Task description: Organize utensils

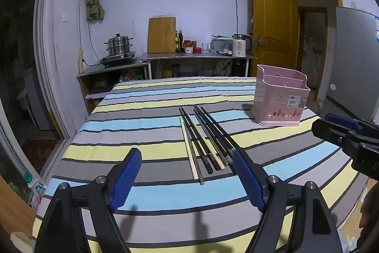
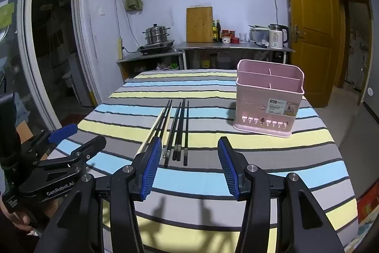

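Several chopsticks (image 1: 206, 141), black ones and pale wooden ones, lie side by side on the striped tablecloth (image 1: 142, 125); they also show in the right wrist view (image 2: 176, 132). A pink divided utensil basket (image 1: 280, 98) stands upright to their right, also in the right wrist view (image 2: 267, 101), and looks empty. My left gripper (image 1: 187, 155) is open and empty, above the near ends of the chopsticks. My right gripper (image 2: 189, 146) is open and empty, just short of the chopsticks' near ends. Each gripper shows at the edge of the other's view.
A steel counter (image 1: 196, 56) behind the table holds a steamer pot, a cutting board, bottles and a kettle. A yellow door (image 1: 272, 23) is at back right, a fridge (image 1: 353, 58) at far right, a sliding glass door (image 2: 47, 39) at left.
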A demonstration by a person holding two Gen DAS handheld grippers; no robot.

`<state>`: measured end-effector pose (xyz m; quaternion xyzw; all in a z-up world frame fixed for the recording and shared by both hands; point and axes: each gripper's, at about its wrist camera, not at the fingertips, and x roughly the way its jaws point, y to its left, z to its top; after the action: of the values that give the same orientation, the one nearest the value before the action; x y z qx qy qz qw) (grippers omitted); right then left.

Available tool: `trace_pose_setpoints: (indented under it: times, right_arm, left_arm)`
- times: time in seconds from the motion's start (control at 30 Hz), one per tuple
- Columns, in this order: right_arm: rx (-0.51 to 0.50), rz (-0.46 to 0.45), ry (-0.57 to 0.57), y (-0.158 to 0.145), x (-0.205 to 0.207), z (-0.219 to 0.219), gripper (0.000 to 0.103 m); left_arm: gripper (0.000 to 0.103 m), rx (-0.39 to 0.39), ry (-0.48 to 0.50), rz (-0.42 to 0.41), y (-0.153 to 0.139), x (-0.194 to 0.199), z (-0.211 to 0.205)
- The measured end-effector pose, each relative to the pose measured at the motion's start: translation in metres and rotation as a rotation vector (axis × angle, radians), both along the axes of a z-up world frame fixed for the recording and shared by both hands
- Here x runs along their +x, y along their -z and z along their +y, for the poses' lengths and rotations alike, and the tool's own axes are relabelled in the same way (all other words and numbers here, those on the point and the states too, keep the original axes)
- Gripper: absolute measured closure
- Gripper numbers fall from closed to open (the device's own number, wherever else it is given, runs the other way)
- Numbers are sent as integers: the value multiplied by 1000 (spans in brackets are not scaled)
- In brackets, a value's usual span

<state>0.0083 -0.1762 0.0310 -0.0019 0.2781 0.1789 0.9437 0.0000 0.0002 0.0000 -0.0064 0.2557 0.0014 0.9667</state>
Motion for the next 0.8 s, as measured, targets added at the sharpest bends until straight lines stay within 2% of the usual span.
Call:
trace_pose_setpoints:
  times: [0.1, 0.8]
  right_arm:
    - [-8, 6, 0, 0, 0, 0, 53]
    - [-5, -8, -5, 0, -2, 0, 53]
  left_arm:
    - [24, 32, -8, -5, 0, 0, -2]
    - [24, 6, 1, -19, -3, -2, -3]
